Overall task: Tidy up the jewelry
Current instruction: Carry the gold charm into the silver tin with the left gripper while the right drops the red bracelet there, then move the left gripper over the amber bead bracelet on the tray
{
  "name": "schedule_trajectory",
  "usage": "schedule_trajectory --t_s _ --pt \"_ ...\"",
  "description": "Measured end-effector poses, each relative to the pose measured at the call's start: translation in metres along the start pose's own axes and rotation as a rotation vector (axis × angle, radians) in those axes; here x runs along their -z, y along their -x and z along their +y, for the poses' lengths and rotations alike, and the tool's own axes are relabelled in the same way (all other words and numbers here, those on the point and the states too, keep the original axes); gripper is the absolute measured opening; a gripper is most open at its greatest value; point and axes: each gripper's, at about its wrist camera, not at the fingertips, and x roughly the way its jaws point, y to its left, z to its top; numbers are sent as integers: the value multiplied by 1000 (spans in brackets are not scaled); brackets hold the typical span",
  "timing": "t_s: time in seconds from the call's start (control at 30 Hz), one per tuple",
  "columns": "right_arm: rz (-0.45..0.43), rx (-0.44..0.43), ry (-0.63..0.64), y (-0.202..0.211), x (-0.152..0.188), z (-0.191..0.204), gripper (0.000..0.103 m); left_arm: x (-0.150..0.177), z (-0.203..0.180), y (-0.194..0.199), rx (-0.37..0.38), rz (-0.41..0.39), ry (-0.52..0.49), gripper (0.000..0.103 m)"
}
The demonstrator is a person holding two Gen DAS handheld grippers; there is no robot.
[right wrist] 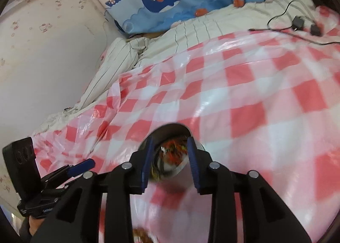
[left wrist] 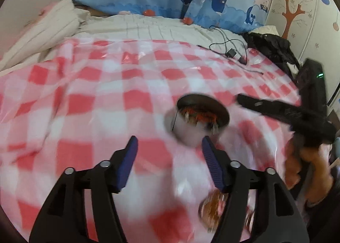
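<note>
The small metal cup (left wrist: 203, 120) of tangled beaded jewelry (left wrist: 197, 115) sits mid-bed on slick checked plastic (left wrist: 95, 98), light and tippy, best pinched at its stiff rim, while left claw (left wrist: 169, 147) and right claw (right wrist: 170, 151) both gape empty.

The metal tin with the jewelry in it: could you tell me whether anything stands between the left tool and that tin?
Nothing visible does. The left tool is open, and only bare checked sheet lies between its tips and the metal tin. The right tool hangs at the tin from the other side, not in that path.
</note>
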Motion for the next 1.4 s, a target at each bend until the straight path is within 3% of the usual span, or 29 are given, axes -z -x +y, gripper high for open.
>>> schedule_trajectory --t_s 0.13,0.27,0.37,0.47,0.57,0.83,1.4 --pt "9 43 -17 48 52 -12 48 38 -8 23 -29 11 13 70" --pt "59 51 -174 61 90 -37 48 54 -18 26 -53 4 -7 76" --pt "75 47 -183 54 90 -39 48 54 -28 19 -61 24 -46 76" --pt "83 55 -103 51 89 -22 48 55 -37 15 -73 36 -91 76" --pt "106 71 -43 43 92 -10 57 55 -43 14 -87 35 -122 76" --pt "143 55 -76 31 95 -16 59 57 -62 9 -122 34 -228 78" --pt "148 60 -71 27 97 -14 63 61 -71 5 -137 39 -279 82"
